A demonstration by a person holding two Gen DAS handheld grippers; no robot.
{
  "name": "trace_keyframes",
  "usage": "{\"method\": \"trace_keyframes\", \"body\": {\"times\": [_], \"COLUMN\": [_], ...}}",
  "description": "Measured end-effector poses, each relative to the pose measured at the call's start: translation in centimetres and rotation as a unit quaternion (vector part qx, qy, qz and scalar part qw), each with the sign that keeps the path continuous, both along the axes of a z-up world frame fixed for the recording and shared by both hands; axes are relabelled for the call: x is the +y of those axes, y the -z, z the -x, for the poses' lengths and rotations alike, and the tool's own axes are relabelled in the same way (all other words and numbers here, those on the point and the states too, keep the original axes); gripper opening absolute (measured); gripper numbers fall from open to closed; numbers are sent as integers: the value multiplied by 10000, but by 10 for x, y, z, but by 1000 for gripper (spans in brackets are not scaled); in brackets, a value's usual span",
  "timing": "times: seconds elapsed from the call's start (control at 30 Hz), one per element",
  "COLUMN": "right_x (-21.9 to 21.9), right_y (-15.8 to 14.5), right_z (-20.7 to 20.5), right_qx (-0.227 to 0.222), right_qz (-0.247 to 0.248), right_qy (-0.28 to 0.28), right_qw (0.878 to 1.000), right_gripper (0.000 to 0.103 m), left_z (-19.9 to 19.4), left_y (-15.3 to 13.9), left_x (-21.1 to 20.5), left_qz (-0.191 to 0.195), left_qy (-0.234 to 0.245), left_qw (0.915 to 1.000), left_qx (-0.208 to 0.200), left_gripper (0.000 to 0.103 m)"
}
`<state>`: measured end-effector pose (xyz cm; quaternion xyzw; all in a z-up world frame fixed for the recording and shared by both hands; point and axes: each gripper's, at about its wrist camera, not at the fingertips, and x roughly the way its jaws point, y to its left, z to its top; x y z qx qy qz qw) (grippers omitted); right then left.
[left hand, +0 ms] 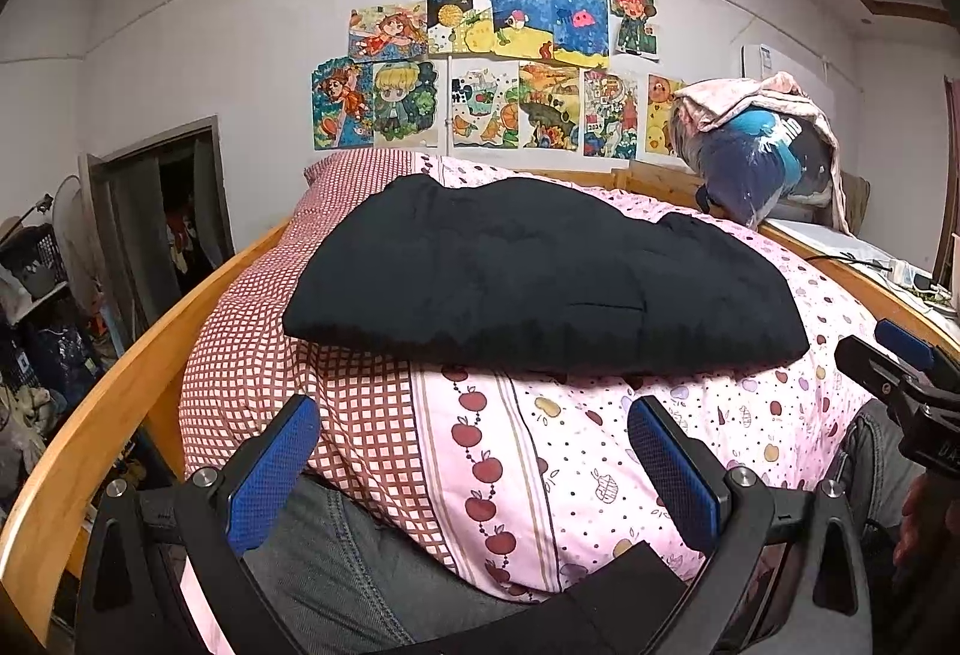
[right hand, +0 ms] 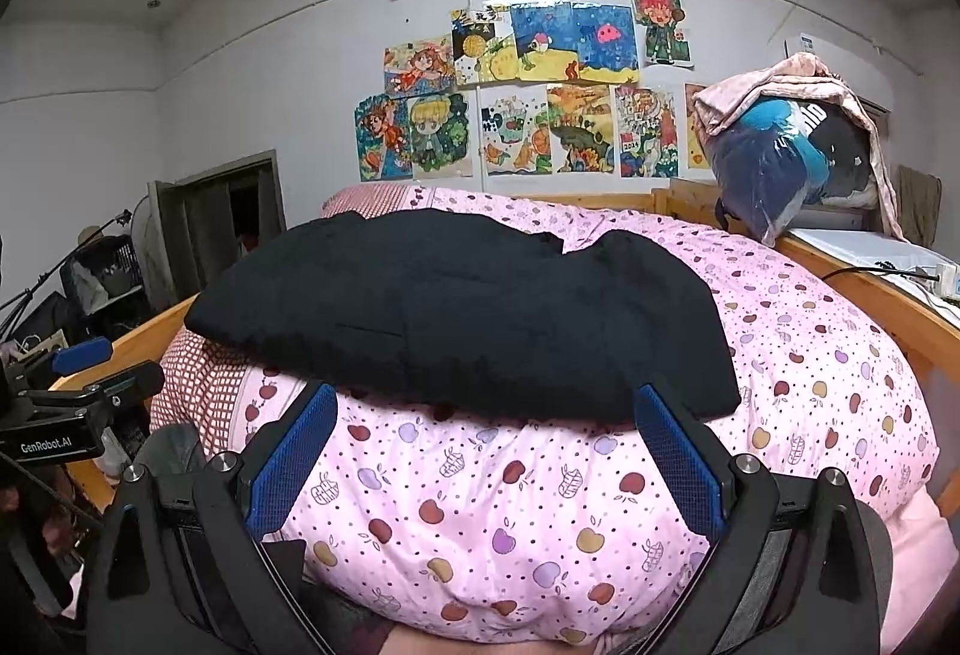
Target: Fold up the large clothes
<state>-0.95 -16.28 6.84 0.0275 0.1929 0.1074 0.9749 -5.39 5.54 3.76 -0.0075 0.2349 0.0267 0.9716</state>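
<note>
garment: black padded folded garment (left hand: 540, 271) is lying on the pink apple-print quilt (left hand: 540, 475), ahead of both jaws
axis: running left-right
left gripper (left hand: 474, 469): jaws apart, empty
right gripper (right hand: 486, 457): jaws apart, nearer, tips reaching near hem

Folded garment (left hand: 540, 271) lying on the quilt (left hand: 540, 451) on the bed, drawings (left hand: 492, 73) on the wall behind; bundle of bags (left hand: 762, 145) at back right, doorway (left hand: 162, 211) at left
</note>
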Motion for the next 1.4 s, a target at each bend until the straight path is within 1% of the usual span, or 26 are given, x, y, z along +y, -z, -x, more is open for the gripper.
{"method": "trace_keyframes", "body": {"times": [0.2, 0.67, 1.4], "right_x": [-1, 1, 2], "right_y": [3, 8, 8], "right_z": [-2, -4, -4], "right_qx": [84, 175, 178], "right_qz": [-8, 3, 4], "right_qy": [9, 47, 53], "right_qw": [10000, 9998, 9998], "right_gripper": [98, 98, 98], "left_z": [0, -1, -1], "left_y": [2, 6, 6], "left_x": [-3, -3, -3], "left_qz": [-77, -47, -45], "left_qy": [25, 18, 23], "left_qw": [10000, 10000, 10000], "left_qx": [19, 71, 76], "left_gripper": [103, 103, 103]}}
